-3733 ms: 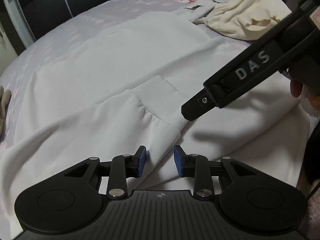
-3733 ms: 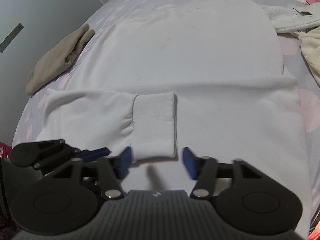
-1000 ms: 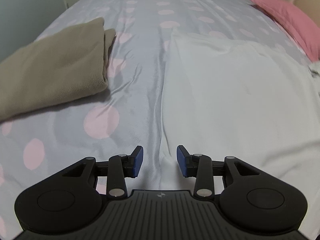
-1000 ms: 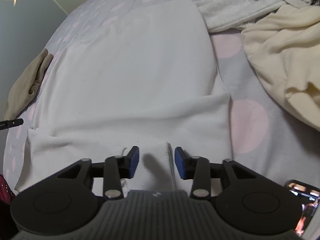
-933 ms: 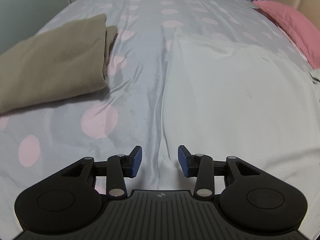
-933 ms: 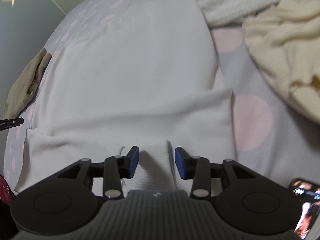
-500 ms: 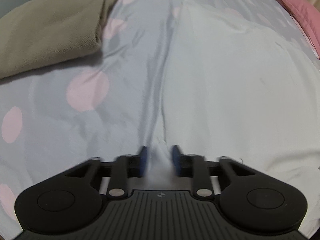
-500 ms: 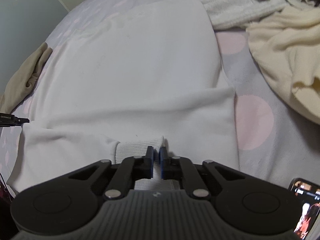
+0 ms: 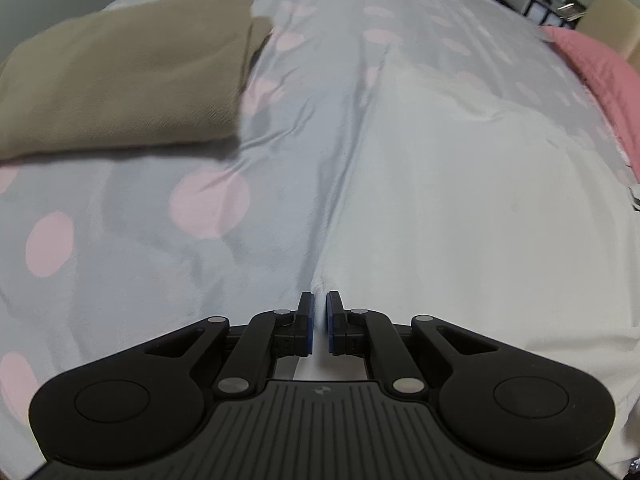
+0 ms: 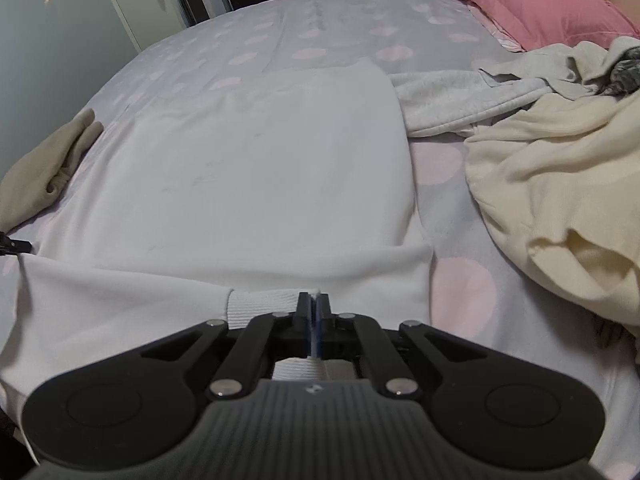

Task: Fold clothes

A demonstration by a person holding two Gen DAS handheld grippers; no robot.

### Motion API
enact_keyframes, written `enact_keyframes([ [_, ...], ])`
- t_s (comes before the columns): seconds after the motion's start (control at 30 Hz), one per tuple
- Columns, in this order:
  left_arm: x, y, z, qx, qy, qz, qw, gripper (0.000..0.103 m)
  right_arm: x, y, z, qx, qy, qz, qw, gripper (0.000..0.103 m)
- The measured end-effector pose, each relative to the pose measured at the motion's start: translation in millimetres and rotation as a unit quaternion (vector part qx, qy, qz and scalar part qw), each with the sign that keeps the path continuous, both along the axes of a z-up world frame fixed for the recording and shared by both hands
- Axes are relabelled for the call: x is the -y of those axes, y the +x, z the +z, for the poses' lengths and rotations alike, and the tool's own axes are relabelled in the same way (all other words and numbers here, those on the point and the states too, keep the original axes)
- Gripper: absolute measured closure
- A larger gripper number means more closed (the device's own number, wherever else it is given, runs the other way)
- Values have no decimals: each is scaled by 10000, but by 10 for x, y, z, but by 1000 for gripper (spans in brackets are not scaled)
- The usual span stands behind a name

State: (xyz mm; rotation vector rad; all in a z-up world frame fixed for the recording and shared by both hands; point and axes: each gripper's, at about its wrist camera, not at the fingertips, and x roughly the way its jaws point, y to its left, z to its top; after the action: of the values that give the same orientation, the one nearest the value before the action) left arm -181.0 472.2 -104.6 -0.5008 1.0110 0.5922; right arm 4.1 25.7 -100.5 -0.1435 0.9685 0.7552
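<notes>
A white sweatshirt [image 10: 256, 184] lies spread on the bed, with a sleeve folded across its near end. It also shows in the left wrist view [image 9: 472, 208]. My right gripper [image 10: 314, 304] is shut on the ribbed cuff [image 10: 264, 304] of that sleeve. My left gripper [image 9: 318, 304] is shut on the sweatshirt's left edge, with a pinch of white cloth between the blue pads. The left gripper's tip [image 10: 16, 246] shows at the far left of the right wrist view.
A folded tan garment [image 9: 120, 84] lies left of the sweatshirt, also seen in the right wrist view [image 10: 44, 168]. A grey hoodie [image 10: 480, 92] and a cream garment [image 10: 560, 192] are heaped at right. A pink pillow [image 10: 532, 0] lies at the bed's [image 9: 120, 240] head.
Both grippers have closed: the left on the sweatshirt's edge, the right on the sleeve cuff. Both views have tilted up a little, and the cloth rises at the pinch.
</notes>
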Motion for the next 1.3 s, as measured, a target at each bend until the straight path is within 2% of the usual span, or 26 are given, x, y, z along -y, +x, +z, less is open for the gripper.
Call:
enact_keyframes([
  [0.13, 18, 72, -88, -98, 50, -6, 9999, 98, -124, 31, -143, 245, -339, 140, 9990, 101],
  [0.23, 10, 70, -98, -169, 118, 29, 9998, 96, -149, 39, -221, 177, -424, 211, 9987, 100],
  [0.33, 82, 32, -14, -229, 410, -73, 9989, 93, -87, 45, -205, 113, -384, 104, 9991, 91],
  [0.4, 147, 2, 45, -261, 572, -196, 9978, 83, -12, 65, -192, 15, -314, -29, 9995, 86],
  [0.47, 221, -41, 73, -286, 653, -315, 9970, 80, 52, 78, -174, -74, -235, -134, 9996, 78],
  [0.67, 524, -173, 160, -315, 787, -635, 9944, 79, 95, -33, 9, -139, 29, 2, 9999, 67],
  [0.87, 847, -233, 429, 71, 1017, -1093, 9888, 79, 54, -120, 278, -50, 24, 484, 9988, 63],
  [1.07, 1185, -298, 984, 838, 1011, -1133, 9848, 78, 92, -207, 756, 215, -223, 1315, 9908, 62],
  [1.2, 1555, -292, 1355, 1268, 1175, -1381, 9752, 64, 291, -254, 1110, 617, -556, 1574, 9840, 59],
  [1.3, 1765, -264, 1574, 1423, 1337, -1535, 9687, 62, 460, -245, 1324, 782, -634, 1571, 9824, 55],
])
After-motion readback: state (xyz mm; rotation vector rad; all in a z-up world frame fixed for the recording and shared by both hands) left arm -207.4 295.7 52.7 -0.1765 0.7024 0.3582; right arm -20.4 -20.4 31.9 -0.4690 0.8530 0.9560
